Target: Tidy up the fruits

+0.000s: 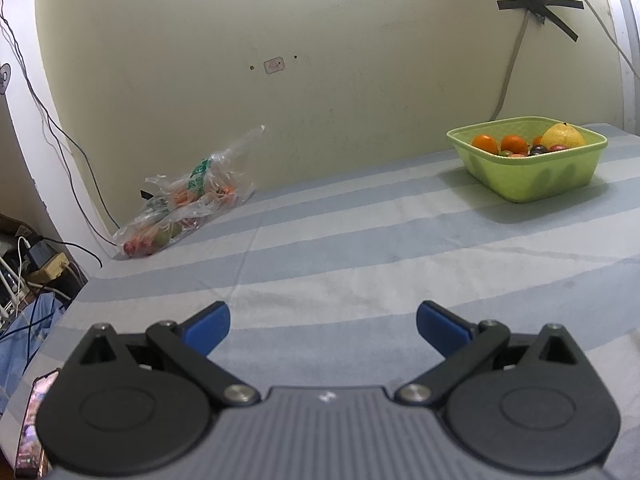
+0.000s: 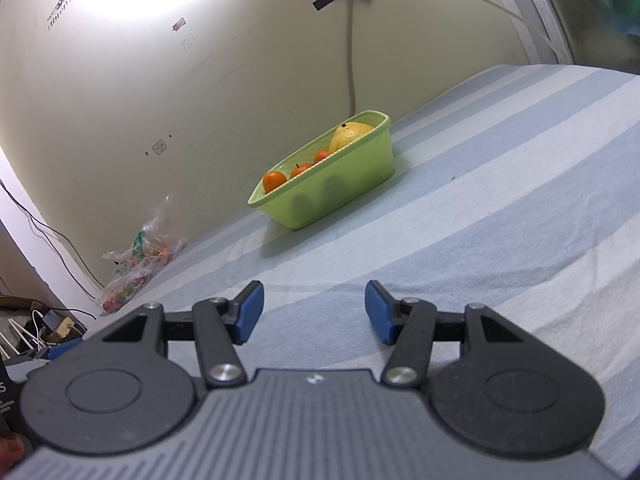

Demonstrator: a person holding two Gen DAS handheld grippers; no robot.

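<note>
A green plastic basket [image 1: 532, 184] [image 2: 344, 196] stands on the striped bed near the wall. It holds several oranges [image 1: 485, 143] [image 2: 274, 180], a big yellow pear-like fruit [image 1: 563, 136] [image 2: 352, 133] and small dark plums [image 1: 539, 149]. A clear plastic bag [image 1: 182, 208] [image 2: 138, 268] with more fruit lies at the far left edge against the wall. My left gripper [image 1: 323, 330] hovers low over the sheet, open and empty. My right gripper [image 2: 314, 312] is also open with nothing between its blue pads, well short of the basket.
The blue and white striped sheet [image 1: 360, 248] [image 2: 500, 220] covers the bed. Cables and a power strip [image 1: 48, 266] lie off the left edge. A phone [image 1: 32, 420] rests at the near left corner. Taped cords [image 2: 352, 40] hang on the wall behind the basket.
</note>
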